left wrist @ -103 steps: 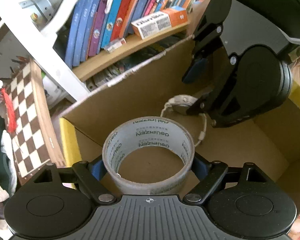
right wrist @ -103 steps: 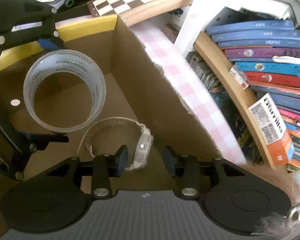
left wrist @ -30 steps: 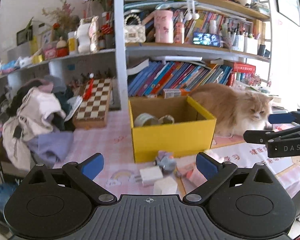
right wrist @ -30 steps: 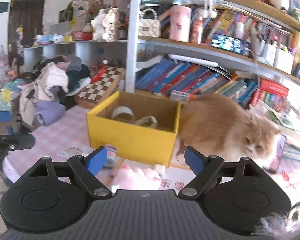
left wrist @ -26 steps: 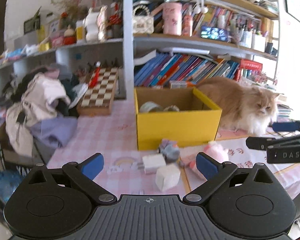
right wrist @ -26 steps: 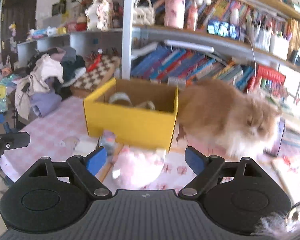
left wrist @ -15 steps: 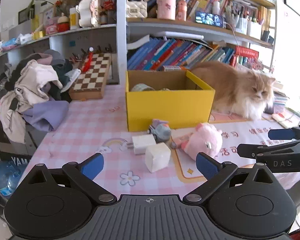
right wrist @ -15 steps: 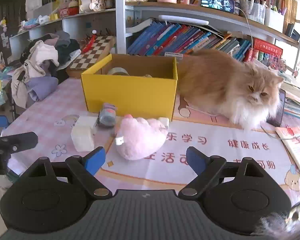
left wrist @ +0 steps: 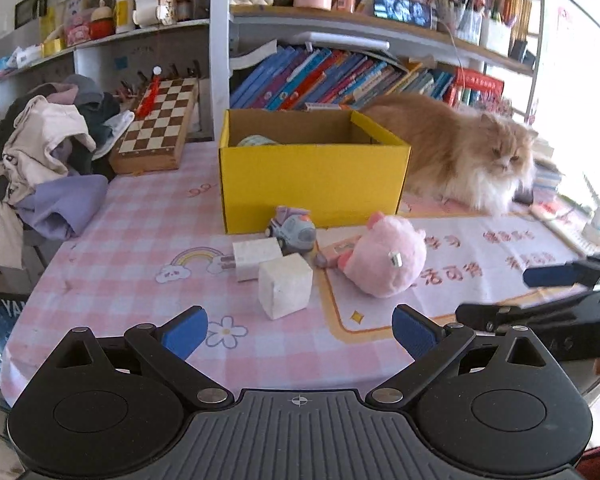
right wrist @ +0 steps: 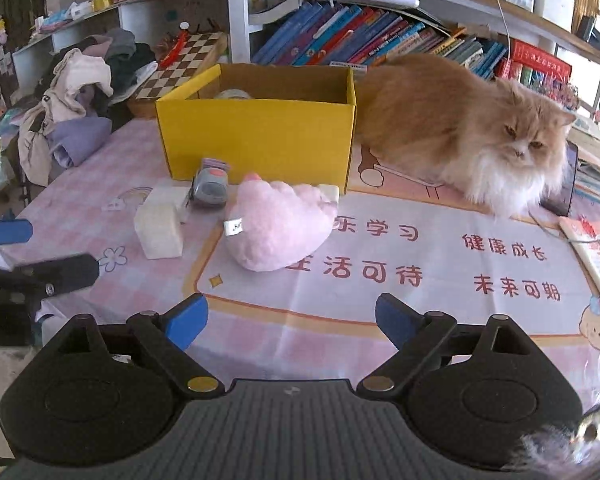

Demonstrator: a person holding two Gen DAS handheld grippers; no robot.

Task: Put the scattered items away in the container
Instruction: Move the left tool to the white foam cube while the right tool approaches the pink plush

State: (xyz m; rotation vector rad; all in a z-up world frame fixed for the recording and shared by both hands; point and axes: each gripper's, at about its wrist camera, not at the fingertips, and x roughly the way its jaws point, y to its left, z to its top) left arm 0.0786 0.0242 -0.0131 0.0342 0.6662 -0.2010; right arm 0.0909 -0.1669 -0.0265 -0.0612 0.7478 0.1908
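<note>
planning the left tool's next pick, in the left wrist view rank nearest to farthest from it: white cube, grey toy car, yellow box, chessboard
From the left tool:
1. White cube, just ahead, near centre.
2. Grey toy car, behind the cube, by the box front.
3. Yellow box, centre, behind the car.
4. Chessboard, far left, leaning by the shelf.

The yellow cardboard box (left wrist: 314,184) sits open toward the far side of the tabletop, upright, a roll of tape (left wrist: 256,141) peeking above its rim inside. Just in front of its near wall, a small grey-and-purple toy car (left wrist: 293,229) rests. Nearer, a white plug charger (left wrist: 254,257) lies flat, prongs pointing left, and a white cube (left wrist: 285,290) stands right beside it. To their right the pink plush pig (left wrist: 384,262) lies on its side, white tag showing.
</note>
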